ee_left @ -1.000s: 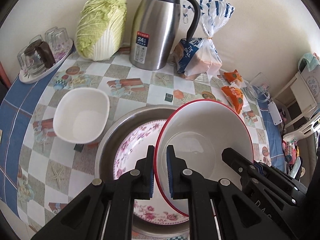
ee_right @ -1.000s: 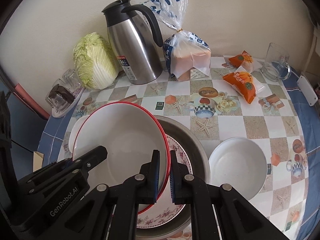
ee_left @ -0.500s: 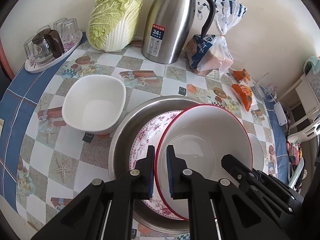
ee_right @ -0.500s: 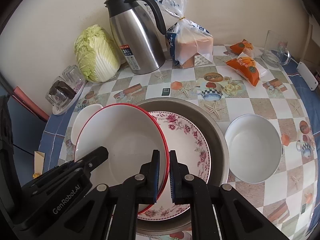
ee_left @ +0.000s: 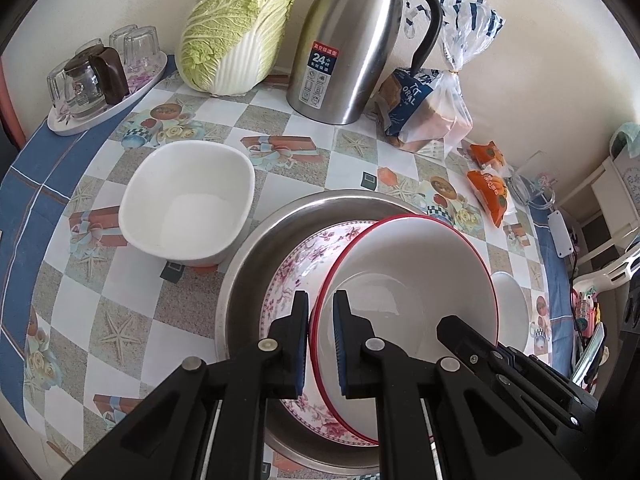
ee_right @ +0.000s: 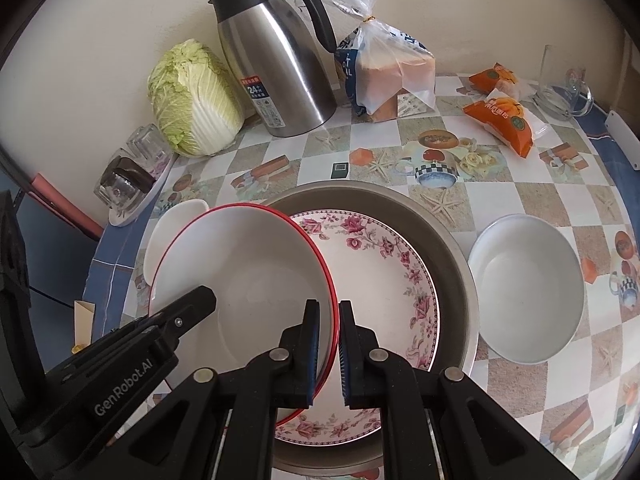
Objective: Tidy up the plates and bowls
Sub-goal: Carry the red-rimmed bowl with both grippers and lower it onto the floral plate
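Note:
Both grippers hold a white bowl with a red rim (ee_left: 408, 304) low over a floral plate (ee_left: 296, 276), which lies in a steel basin (ee_left: 256, 256). My left gripper (ee_left: 320, 300) is shut on the bowl's left rim. On the opposite rim my right gripper (ee_right: 329, 308) is shut too, with the red-rimmed bowl (ee_right: 248, 280) covering the left part of the floral plate (ee_right: 380, 280). I cannot tell whether bowl and plate touch. A squarish white bowl (ee_left: 188, 200) stands left of the basin, a round white bowl (ee_right: 528, 292) to its right.
Along the wall stand a steel thermos jug (ee_left: 352, 48), a cabbage (ee_left: 236, 28), a bagged loaf of bread (ee_left: 428, 112) and a tray of glasses (ee_left: 100, 76). Orange snack packs (ee_right: 504, 120) and a glass mug (ee_right: 560, 92) lie at the far right.
Both grippers have sunk together with the red-rimmed bowl, bringing it lower over the floral plate. The grip on both rims is unchanged.

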